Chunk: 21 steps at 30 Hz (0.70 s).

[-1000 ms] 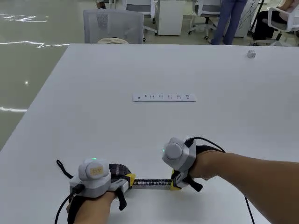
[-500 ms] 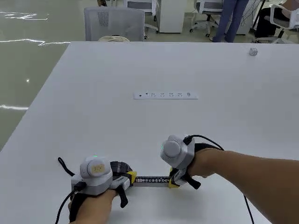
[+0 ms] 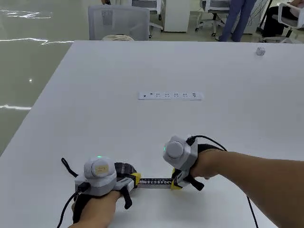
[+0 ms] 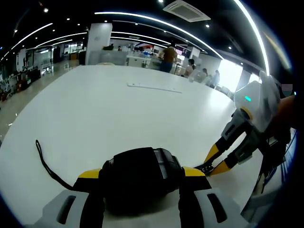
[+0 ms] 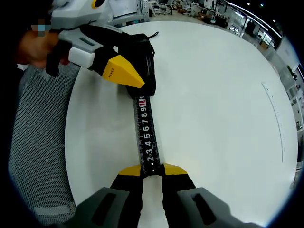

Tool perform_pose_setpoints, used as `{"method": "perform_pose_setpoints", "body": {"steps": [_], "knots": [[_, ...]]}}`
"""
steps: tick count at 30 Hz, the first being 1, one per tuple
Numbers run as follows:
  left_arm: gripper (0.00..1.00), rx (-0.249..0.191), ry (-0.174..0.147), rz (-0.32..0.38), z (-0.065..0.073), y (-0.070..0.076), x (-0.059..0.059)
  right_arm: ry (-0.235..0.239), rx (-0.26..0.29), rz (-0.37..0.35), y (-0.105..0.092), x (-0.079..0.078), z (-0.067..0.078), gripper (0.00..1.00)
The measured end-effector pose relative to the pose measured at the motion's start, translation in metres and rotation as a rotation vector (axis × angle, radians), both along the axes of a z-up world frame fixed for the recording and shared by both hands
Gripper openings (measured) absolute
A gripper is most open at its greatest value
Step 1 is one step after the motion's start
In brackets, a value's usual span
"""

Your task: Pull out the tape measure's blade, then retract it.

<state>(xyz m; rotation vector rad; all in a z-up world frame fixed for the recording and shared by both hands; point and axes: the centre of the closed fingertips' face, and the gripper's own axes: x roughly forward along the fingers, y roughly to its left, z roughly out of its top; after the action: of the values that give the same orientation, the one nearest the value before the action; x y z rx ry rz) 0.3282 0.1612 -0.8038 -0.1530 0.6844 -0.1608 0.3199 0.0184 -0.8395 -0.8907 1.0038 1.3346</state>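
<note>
The left gripper's yellow-tipped fingers are clamped on the black tape measure case, one finger on each side. The case rests on the white worktop. The right gripper's fingers are pinched narrow on the end of the blade. A short stretch of blade lies flat on the worktop, numbers up, running straight back to the case.

In the head view the two grippers sit near each other by the worktop's near edge, with the blade between them. The case's black wrist strap trails on the worktop to its left. A white power strip lies well apart, toward the middle. A small pale object sits near the far right, and a grey chair stands beyond the far edge.
</note>
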Motion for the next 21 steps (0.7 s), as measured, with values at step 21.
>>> {"method": "perform_pose_setpoints", "body": {"steps": [21], "knots": [[0.60,-0.001,-0.002,-0.001,0.000,0.000,0.000,-0.003,0.015,-0.003,0.015,-0.002,0.001,0.14]]}}
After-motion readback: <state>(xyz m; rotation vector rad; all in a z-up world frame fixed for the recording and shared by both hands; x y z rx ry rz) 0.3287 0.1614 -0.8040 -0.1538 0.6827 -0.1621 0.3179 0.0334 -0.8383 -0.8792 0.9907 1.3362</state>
